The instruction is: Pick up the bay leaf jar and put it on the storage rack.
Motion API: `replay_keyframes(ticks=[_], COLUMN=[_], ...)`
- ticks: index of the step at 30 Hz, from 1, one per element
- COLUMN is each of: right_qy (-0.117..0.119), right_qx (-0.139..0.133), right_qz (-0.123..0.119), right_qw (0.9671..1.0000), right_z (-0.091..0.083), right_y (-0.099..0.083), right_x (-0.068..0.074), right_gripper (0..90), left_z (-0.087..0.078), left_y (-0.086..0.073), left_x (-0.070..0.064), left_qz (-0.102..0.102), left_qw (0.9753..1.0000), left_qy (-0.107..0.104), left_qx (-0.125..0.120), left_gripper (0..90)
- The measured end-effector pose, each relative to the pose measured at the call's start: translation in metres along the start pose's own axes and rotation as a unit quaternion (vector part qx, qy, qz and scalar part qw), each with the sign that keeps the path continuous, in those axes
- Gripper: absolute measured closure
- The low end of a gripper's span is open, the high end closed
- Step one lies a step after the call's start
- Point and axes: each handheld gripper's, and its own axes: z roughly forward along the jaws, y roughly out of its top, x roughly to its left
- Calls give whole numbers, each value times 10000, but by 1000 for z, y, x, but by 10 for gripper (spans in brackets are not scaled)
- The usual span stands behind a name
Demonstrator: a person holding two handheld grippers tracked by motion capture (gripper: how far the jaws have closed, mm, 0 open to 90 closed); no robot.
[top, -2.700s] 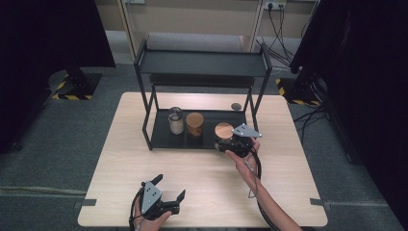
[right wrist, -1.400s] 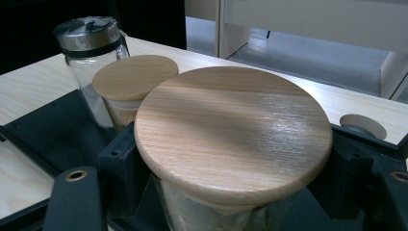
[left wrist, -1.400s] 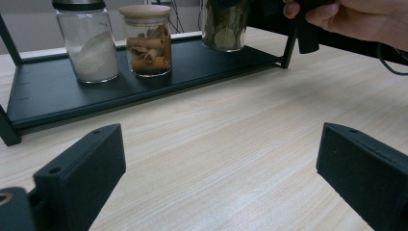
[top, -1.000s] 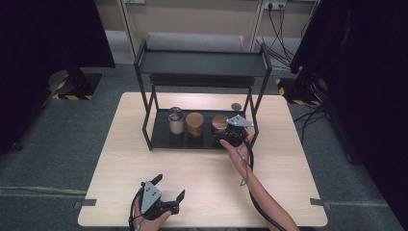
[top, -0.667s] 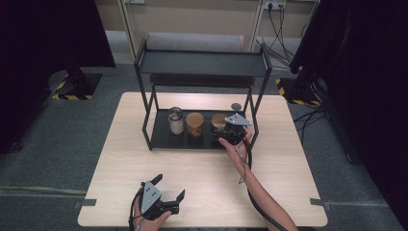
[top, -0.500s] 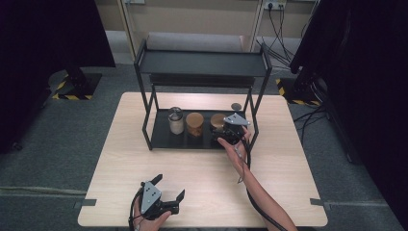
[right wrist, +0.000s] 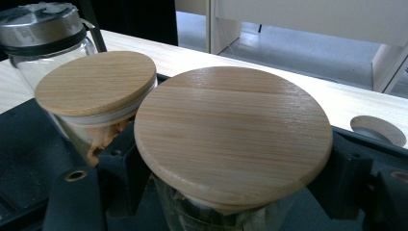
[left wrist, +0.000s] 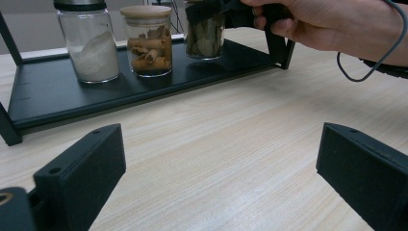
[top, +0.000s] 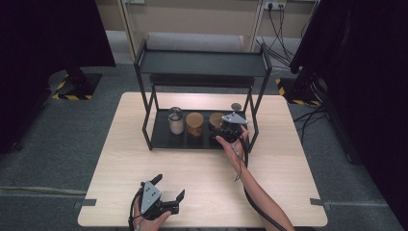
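Bay-leaf jar (right wrist: 226, 144) has shifted left since earlier, now on the rack's lower shelf (top: 161, 137) beside the cinnamon jar (top: 195, 124), right gripper (top: 226, 131) pinching its glass body; rigid, slippery, breakable, grip below the lid; left gripper (top: 166, 192) spread, idle.

On the light wooden bench (top: 288, 159), the right gripper (top: 222, 131) reaches onto the black metal rack's lower shelf (top: 161, 137), its fingers at the wooden-lidded glass jar (top: 216, 120). Beyond those fingers stand a second wooden-lidded jar (top: 194, 123) and a metal-capped jar of white powder (top: 175, 120). The left gripper (top: 169, 193) rests near the bench's front edge, fingers spread.
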Motion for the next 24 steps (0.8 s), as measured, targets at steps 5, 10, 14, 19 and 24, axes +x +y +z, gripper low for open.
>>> replay_keyframes(ticks=[5,10,14,19,24], right_qy=[-30,-39,-55,-91,-98], right_qx=[1,9,13,19,44], right_qz=[33,4,6,24,-30], right_qw=[10000,10000,10000,10000,9999], right_z=[4,7,9,10,13], right_y=[0,-1,-2,-2,-3], right_x=[0,2,3,2,4], right_gripper=[262,262,262,262,262], left_z=[0,0,0,-1,-1], left_y=[0,0,0,0,0], left_x=[0,0,0,0,0], left_qz=[-2,0,-3,-2,-11], left_qw=[10000,10000,10000,10000,10000], left_qy=[1,1,5,5,7], left_qx=[-3,-5,-7,-12,-23], left_gripper=[28,28,28,28,28])
